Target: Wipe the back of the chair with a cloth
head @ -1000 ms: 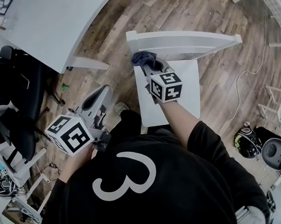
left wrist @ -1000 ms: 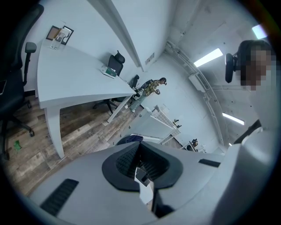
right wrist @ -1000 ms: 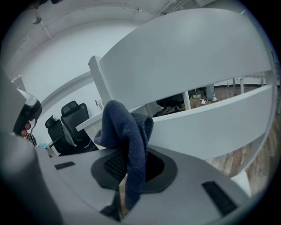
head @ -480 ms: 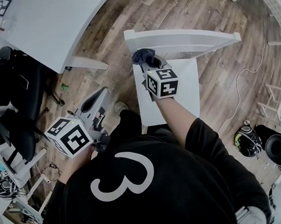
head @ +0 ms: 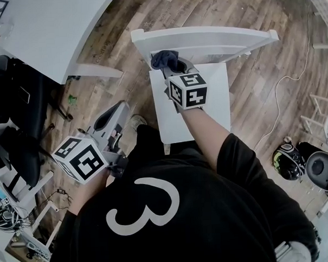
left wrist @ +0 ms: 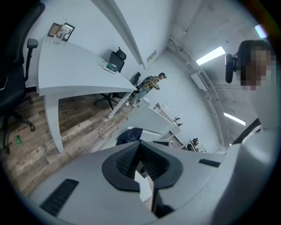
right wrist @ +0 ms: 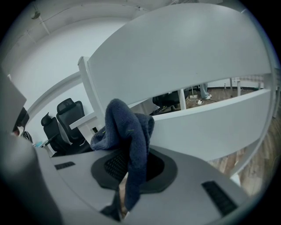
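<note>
A white chair stands in front of me in the head view, its back rail [head: 214,41] at the top and its seat [head: 206,104] below. My right gripper [head: 171,69] is shut on a dark blue cloth [head: 163,60], pressed against the left end of the back. In the right gripper view the cloth [right wrist: 129,132] hangs out of the jaws of the right gripper [right wrist: 131,165], close to the top rail [right wrist: 184,57]. My left gripper [head: 112,118] hangs shut and empty over the floor to the left of the chair. In the left gripper view the left gripper [left wrist: 140,160] points toward the cloth [left wrist: 129,135].
A white table [head: 51,29] fills the upper left, with a black office chair [head: 16,101] beside it. A cable [head: 282,95] runs over the wooden floor right of the chair. A helmet [head: 287,166] and other gear lie at the lower right.
The right gripper and the cloth have slid a little to the right along the chair back. The left gripper has hardly moved.
</note>
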Demonstrator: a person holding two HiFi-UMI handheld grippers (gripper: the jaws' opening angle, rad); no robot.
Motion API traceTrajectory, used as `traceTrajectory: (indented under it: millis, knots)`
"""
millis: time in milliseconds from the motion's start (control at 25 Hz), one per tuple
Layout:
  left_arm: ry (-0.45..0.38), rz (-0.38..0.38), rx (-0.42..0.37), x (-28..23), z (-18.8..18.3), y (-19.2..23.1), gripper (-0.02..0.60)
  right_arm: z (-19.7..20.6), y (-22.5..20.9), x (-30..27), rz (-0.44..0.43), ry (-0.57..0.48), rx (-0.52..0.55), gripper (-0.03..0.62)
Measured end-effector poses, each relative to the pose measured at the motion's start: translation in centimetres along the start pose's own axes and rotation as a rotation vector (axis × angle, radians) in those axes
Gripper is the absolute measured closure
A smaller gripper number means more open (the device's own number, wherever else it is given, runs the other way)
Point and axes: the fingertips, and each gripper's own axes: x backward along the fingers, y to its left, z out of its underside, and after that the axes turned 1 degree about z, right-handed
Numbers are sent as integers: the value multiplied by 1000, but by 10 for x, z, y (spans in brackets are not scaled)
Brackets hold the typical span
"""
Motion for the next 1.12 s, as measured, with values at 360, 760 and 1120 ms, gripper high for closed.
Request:
traceTrajectory:
  millis: [360, 760, 1120]
  knots:
    - [23, 17, 28, -26, 22, -20, 568, 0, -45, 18, 31, 14, 3, 542]
    - [13, 55, 30, -65, 38, -60, 568, 1, -120, 52, 89, 37, -24, 543]
    - [-30, 43, 53, -80, 50, -82, 568, 0, -183, 83, 148, 46, -81, 543]
